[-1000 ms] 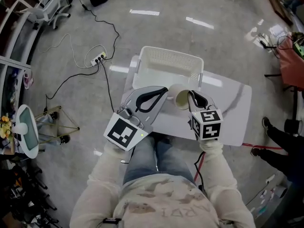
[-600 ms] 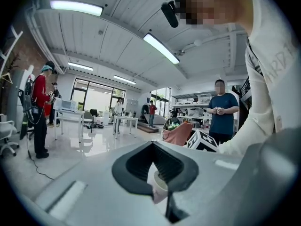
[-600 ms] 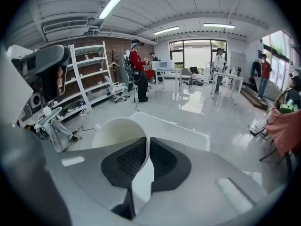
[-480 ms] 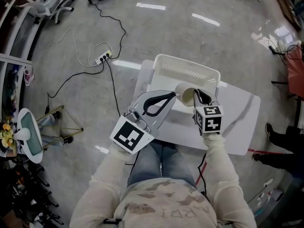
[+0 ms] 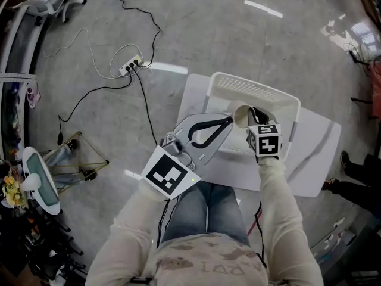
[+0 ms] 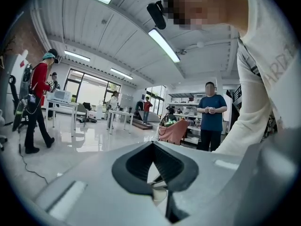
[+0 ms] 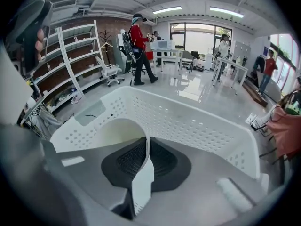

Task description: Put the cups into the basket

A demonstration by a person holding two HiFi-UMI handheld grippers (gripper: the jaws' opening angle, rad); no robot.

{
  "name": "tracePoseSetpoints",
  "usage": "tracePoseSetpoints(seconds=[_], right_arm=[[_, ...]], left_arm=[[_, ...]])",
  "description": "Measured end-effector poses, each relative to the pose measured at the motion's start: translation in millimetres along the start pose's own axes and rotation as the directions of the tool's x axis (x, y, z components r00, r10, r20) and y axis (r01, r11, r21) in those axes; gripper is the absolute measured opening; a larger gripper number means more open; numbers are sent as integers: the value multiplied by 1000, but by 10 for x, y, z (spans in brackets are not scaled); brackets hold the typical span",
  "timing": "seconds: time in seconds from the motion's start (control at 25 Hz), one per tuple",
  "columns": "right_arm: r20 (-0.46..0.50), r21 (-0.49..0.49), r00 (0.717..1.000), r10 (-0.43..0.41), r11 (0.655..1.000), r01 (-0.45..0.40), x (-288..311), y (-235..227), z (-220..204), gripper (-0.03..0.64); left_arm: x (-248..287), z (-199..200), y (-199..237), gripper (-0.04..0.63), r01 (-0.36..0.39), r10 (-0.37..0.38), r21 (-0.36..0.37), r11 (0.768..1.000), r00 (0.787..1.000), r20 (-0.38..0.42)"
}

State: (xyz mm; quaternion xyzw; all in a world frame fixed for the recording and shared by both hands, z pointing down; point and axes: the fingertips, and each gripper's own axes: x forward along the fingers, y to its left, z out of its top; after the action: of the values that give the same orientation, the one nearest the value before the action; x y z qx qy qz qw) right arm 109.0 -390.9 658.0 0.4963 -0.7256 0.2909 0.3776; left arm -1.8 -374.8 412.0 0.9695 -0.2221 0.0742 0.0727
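Note:
A white cup hangs tilted over the inside of the white perforated basket, its wall pinched between the jaws of my right gripper. In the right gripper view the cup curves off to the left of the right gripper, with the basket's far wall straight ahead. My left gripper is shut with nothing in it, its tips over the basket's near left edge. In the left gripper view the left gripper points out into the room. The basket stands on a small white table.
A power strip and black cables lie on the grey floor to the left. Someone's legs show at the right edge. Several people stand farther off in the room. Metal shelves line the wall behind the basket.
My right gripper has carried the cup forward, from the basket's near edge to over its inside. The left gripper has moved forward alongside it, still shut.

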Motion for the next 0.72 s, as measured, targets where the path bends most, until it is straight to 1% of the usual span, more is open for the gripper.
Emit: tracePoseSetpoints(seconds=[0.16,0.4,0.6,0.72], right_arm=[[-75,-24,997,-5,1000,3,329,12,-155,48],[-163,-73,986,-20,997,8,697,-9,-383,48],[-197,-123,980,-29,992,4,948,11,-520,49],[-229,-120,973,-38,993,10,1020,26,-652,49]], left_arm=[[22,-240,130,0,18,-18,-20,1000,1000,-17],[14,-495,245,0,31,-32,-57,998,999,-22],[-16,-733,301,0,37,-40,-72,997,998,-48],[-51,-843,299,0,38,-43,-83,996,997,-59]])
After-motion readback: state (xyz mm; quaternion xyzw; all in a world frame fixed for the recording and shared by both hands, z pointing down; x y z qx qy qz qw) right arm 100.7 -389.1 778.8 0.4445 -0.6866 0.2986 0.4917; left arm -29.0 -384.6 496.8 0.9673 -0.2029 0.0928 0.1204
